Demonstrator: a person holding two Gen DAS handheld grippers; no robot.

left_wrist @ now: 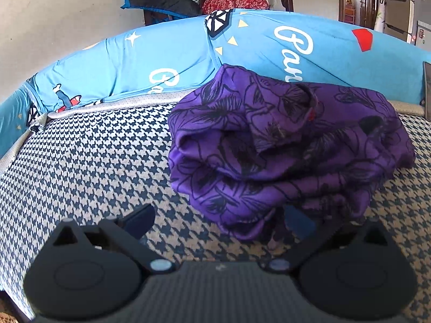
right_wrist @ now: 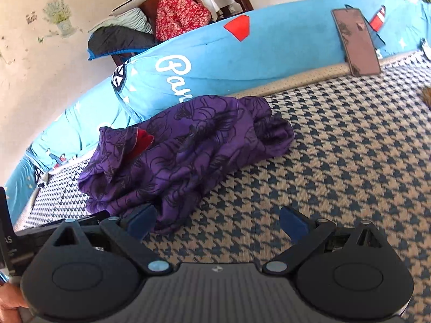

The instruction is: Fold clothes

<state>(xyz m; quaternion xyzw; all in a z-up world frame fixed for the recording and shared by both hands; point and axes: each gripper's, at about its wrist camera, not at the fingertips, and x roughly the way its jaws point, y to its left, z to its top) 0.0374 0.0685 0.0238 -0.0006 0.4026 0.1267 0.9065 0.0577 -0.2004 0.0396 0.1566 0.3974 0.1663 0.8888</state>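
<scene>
The purple floral garment (left_wrist: 282,145) lies bunched in thick layers on the houndstooth bed (right_wrist: 336,148). Left gripper (left_wrist: 218,218) and right gripper (right_wrist: 215,222) both gape, holding nothing; this fits either a rough finished fold or one awaiting spreading.

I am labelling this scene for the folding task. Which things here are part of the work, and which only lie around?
Part of the work:
purple garment
left gripper
right gripper
checked cover, the work surface

Only lying around:
blue bolster
phone leaning on the bolster
red floral cloth
dark bedding pile
</scene>
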